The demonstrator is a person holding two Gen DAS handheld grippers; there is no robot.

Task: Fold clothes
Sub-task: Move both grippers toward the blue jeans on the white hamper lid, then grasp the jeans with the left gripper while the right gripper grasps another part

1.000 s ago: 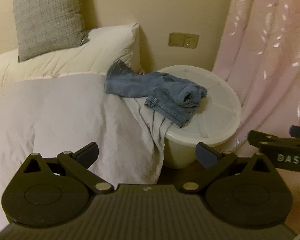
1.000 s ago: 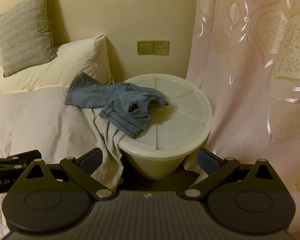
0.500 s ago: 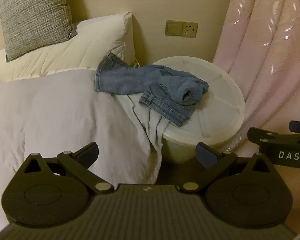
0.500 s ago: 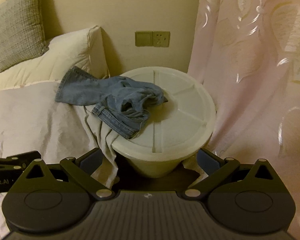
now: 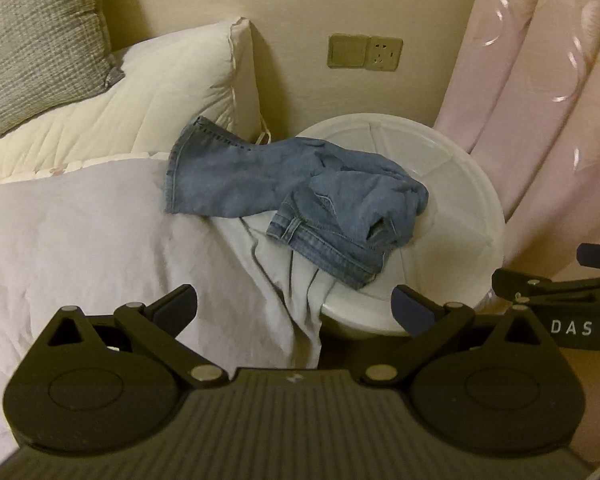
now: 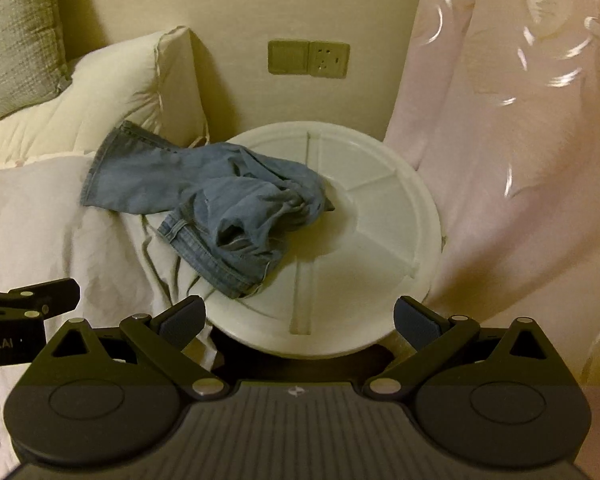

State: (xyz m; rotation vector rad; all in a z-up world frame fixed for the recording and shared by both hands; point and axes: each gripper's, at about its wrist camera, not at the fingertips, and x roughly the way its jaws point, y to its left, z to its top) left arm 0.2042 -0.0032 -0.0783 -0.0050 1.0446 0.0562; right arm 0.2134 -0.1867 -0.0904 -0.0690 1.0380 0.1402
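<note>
With my left gripper (image 5: 294, 306) and right gripper (image 6: 300, 318) both spread and empty, I'd take the one crumpled jeans (image 5: 296, 196), lying at 12 o'clock across the bed (image 5: 80, 240) edge and one white tub (image 6: 380, 248) lid, by waistband and hem, beside two pillows (image 5: 160, 92).

Faded denim jeans (image 5: 300, 196) on smooth plastic lid (image 5: 452, 200)

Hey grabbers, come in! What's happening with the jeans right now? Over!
Left gripper open, empty. Right gripper open, empty. Jeans crumpled, half on the bed, half on the white tub lid. Nothing in the way.
</note>
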